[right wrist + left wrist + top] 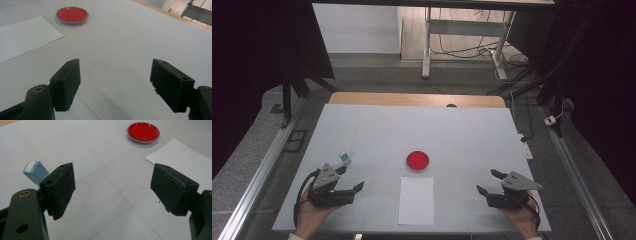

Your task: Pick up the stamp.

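Note:
A round red dish (pixel 417 160) sits near the middle of the white table, just beyond a white sheet of paper (pixel 416 200). A small light-blue block with a white end (pixel 344 158) lies at the left, just beyond my left gripper (pixel 350 179). In the left gripper view the block (pixel 35 171) peeks out behind the left jaw, the dish (pixel 143 132) lies far ahead and the paper (pixel 180 157) is at the right. My left gripper (pixel 112 188) is open and holds nothing. My right gripper (pixel 490 182) (pixel 116 82) is open too, with the dish (pixel 72 15) and the paper (pixel 23 36) off to its left.
The white table top (pixel 472 135) has a wooden strip along its far edge. Metal rails run along both sides of the table. A white metal frame (pixel 462 30) and loose cables stand on the floor beyond.

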A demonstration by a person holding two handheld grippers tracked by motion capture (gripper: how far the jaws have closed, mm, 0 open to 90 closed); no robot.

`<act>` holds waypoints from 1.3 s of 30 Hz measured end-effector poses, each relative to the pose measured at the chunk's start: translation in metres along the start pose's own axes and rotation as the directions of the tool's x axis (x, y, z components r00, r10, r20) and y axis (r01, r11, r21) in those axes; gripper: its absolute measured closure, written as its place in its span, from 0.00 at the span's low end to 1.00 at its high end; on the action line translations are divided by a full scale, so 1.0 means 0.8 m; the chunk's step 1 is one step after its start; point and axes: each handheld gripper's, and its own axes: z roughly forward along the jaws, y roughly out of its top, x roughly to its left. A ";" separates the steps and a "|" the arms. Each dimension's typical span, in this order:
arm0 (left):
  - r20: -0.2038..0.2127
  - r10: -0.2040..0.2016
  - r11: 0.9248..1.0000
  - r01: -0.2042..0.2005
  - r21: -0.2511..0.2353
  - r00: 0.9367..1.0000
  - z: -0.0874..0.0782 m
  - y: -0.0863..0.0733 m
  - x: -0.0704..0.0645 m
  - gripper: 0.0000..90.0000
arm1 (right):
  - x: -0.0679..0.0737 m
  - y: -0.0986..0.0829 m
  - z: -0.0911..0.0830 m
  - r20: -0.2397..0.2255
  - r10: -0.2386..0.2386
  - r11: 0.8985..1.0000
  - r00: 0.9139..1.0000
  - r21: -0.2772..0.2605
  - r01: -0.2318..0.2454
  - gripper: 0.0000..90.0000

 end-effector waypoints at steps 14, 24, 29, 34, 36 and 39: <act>-0.026 -0.014 1.000 0.014 0.003 1.000 0.003 0.014 0.014 0.22 | 0.003 -0.002 0.005 -0.001 -0.009 1.000 1.000 0.012 0.009 0.27; -0.052 -0.012 1.000 0.011 -0.006 0.999 0.002 0.028 0.026 0.23 | 0.003 -0.003 0.008 -0.004 -0.007 1.000 1.000 0.014 0.007 0.27; -0.067 -0.017 1.000 0.017 -0.003 0.998 0.001 0.031 0.036 0.23 | 0.004 -0.003 0.009 0.002 -0.013 1.000 1.000 0.023 0.013 0.27; -0.085 -0.016 1.000 0.016 -0.003 0.996 0.000 0.035 0.045 0.24 | 0.005 -0.003 0.011 -0.002 -0.012 1.000 1.000 0.022 0.012 0.27; -0.096 -0.019 1.000 0.019 -0.002 0.995 0.002 0.036 0.049 0.24 | 0.005 -0.003 0.011 -0.004 -0.014 1.000 1.000 0.023 0.014 0.27; -0.111 -0.018 1.000 0.019 0.007 0.994 0.006 0.036 0.054 0.24 | 0.006 -0.002 0.011 -0.001 -0.015 1.000 1.000 0.020 0.015 0.27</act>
